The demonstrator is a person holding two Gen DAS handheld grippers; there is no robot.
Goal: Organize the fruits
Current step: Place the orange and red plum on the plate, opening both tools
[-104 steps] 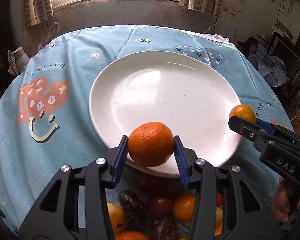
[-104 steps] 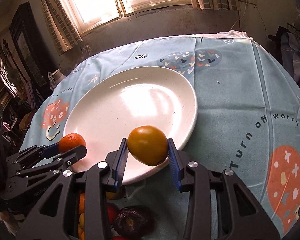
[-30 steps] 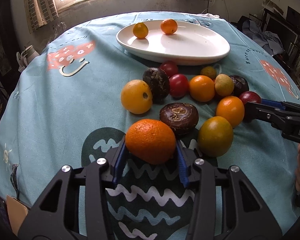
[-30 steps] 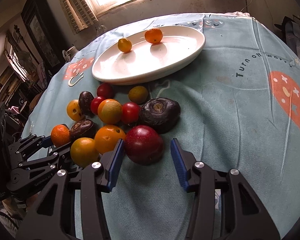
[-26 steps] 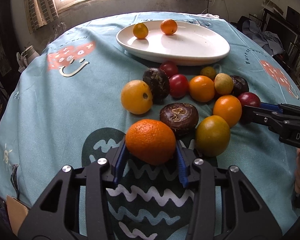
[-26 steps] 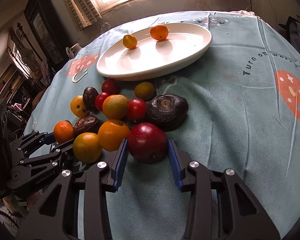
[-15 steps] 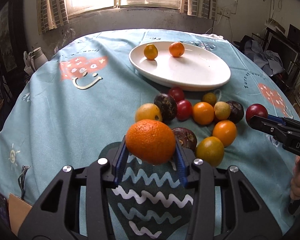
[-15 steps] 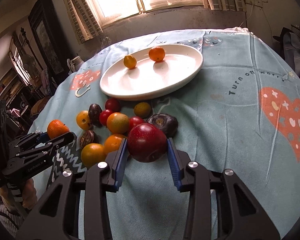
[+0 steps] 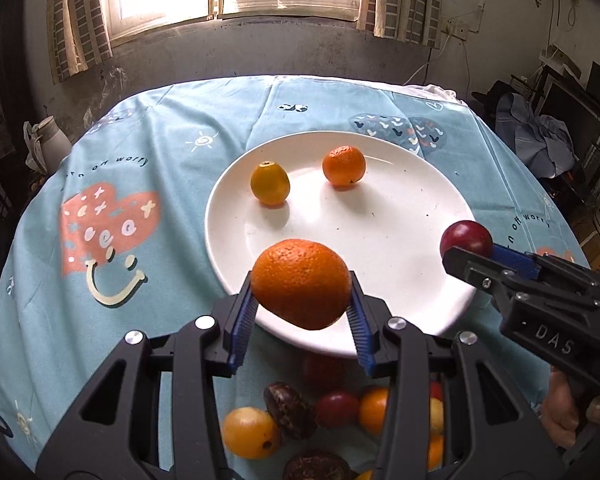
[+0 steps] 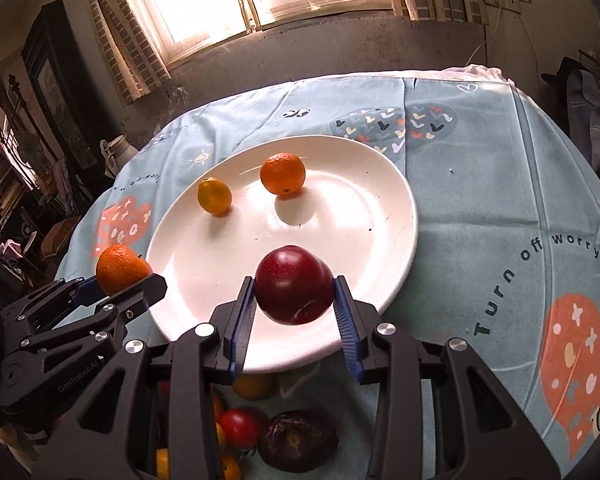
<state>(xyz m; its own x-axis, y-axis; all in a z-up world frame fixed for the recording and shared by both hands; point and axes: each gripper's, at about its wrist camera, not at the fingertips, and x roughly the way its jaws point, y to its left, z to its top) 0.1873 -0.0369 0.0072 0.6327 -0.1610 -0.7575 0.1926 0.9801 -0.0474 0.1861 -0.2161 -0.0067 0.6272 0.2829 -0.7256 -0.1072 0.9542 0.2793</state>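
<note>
My left gripper [image 9: 300, 312] is shut on a large orange [image 9: 300, 284] and holds it over the near rim of the white plate [image 9: 420, 208]. My right gripper [image 10: 294, 312] is shut on a dark red plum [image 10: 294, 290] over the plate's [image 10: 380, 208] near edge. The plum [image 9: 466, 238] and the orange [image 10: 120, 268] each show in the other view. On the plate lie a small yellow-orange fruit [image 9: 270, 183] and a mandarin [image 9: 343, 165]. Several loose fruits [image 9: 292, 412] lie on the cloth below the grippers, partly hidden.
The round table has a light blue printed cloth [image 9: 140, 168]. A wall with a window stands behind it. A white jug [image 9: 48, 144] sits off the far left edge. Clutter and clothes [image 9: 540, 136] lie to the right.
Both grippers rose from the fruit pile and moved forward over the plate's near rim, carrying the orange and the plum. The pile now lies under the grippers.
</note>
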